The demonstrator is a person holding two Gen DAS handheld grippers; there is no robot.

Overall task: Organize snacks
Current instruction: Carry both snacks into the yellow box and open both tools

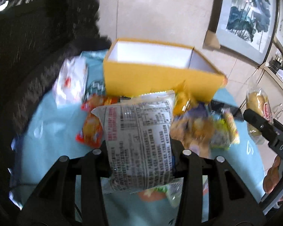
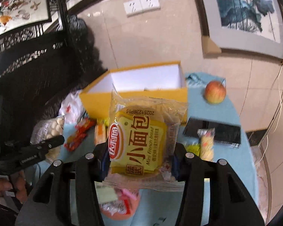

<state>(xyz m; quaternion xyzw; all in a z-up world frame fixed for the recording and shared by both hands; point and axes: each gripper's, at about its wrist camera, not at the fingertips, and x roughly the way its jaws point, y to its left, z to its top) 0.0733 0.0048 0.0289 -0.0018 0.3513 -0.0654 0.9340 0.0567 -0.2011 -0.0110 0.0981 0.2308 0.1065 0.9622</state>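
My left gripper is shut on a silver snack bag with printed text, held up over the blue tablecloth. In the right wrist view the same bag shows white balls inside, with the left gripper at the left edge. My right gripper is shut on a yellow mini French bread packet, also lifted. An open yellow box with a white inside stands just behind both packets, and its front wall shows in the right wrist view. The right gripper and its bread packet show at the right edge.
Loose snacks lie before the box: an orange-red packet, a white bag, a purple-yellow pile, a small yellow packet. An apple and a black flat device sit right. Dark carved furniture stands left.
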